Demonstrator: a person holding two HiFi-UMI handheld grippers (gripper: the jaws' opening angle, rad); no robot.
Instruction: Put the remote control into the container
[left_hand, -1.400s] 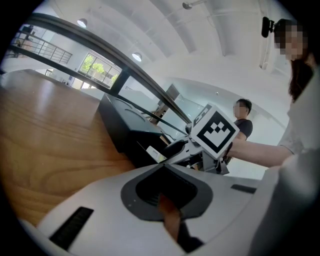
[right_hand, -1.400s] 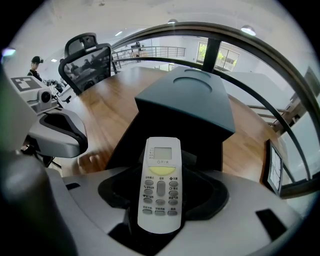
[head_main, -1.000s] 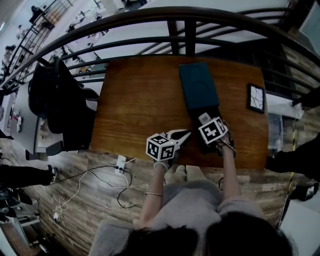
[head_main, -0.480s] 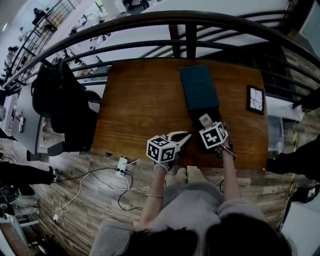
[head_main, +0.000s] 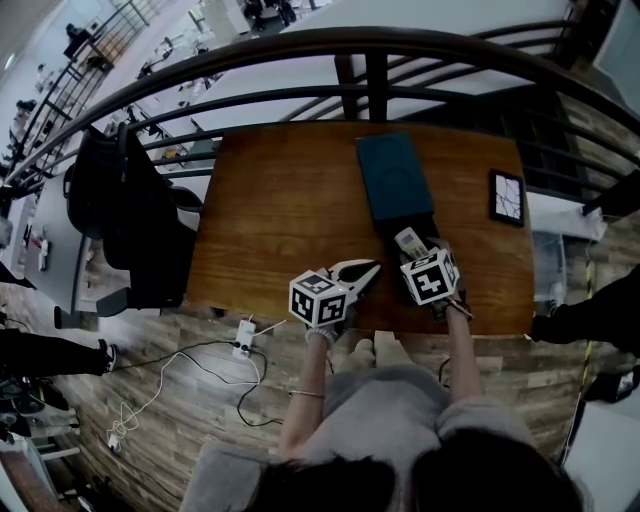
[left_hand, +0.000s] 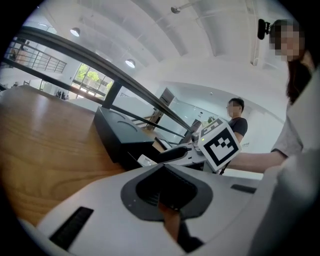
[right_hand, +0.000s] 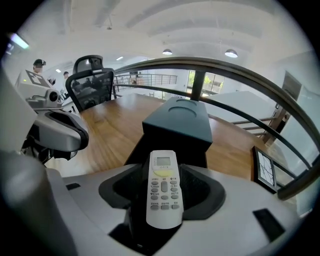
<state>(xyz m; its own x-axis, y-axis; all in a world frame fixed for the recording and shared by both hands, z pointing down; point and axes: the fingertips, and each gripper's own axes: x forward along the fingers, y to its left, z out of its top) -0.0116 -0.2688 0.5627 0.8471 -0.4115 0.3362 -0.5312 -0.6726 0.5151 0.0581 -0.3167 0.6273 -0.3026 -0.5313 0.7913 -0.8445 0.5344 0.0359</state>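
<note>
Right gripper (right_hand: 163, 192) clamped on remote control (right_hand: 162, 186), facing the dark container (right_hand: 178, 123).
Left gripper (head_main: 361, 271): jaws together, nothing between them, over the table (head_main: 280, 205) near edge.

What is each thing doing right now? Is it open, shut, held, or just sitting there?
remote control: gripped between the right gripper's jaws, buttons up, not in the container.
right gripper: shut on the remote control.
left gripper: shut, holding nothing.
container: sitting on the table, just beyond the remote control.
</note>
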